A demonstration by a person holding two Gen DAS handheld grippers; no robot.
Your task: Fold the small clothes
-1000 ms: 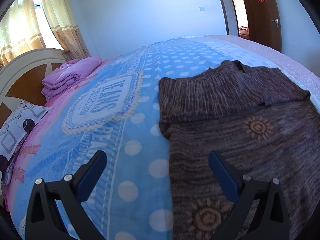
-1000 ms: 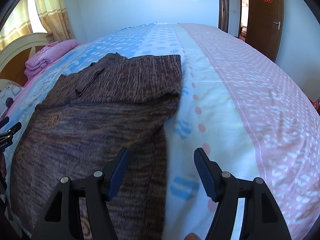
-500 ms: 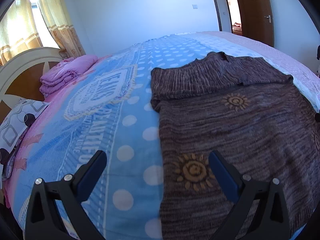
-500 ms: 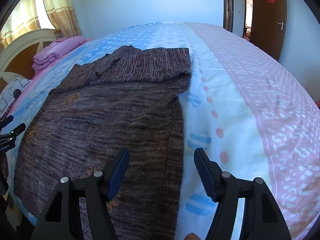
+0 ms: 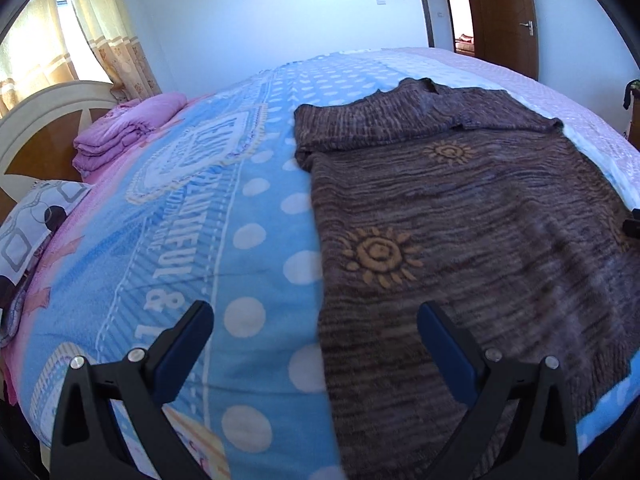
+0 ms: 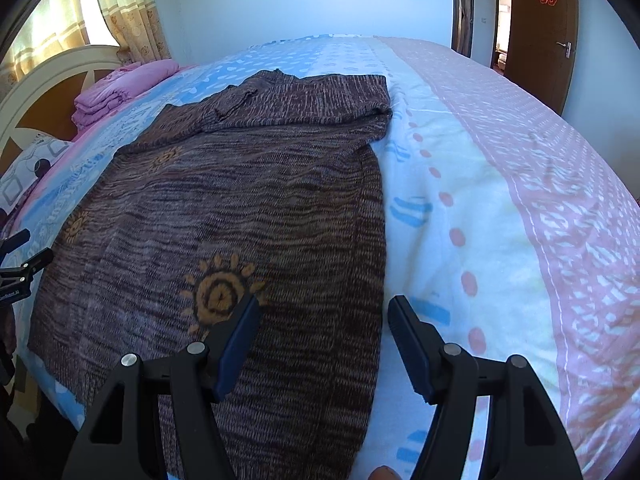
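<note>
Pillow (image 5: 28,216) and folded pink bedding (image 5: 120,136) sit far left by the headboard. Left hand-held gripper (image 5: 316,344) hangs with jaws wide apart, gripping nothing, above the brown sweater's (image 5: 460,216) left edge on the bed (image 5: 208,208). Right hand-held gripper (image 6: 324,340), parted and empty, straddles the sweater's right edge.

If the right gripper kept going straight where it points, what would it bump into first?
Most likely the brown sweater, right at its side edge. The right gripper is open and tilts down, straddling that edge where it meets the blanket. Depth is hard to judge here.
</note>
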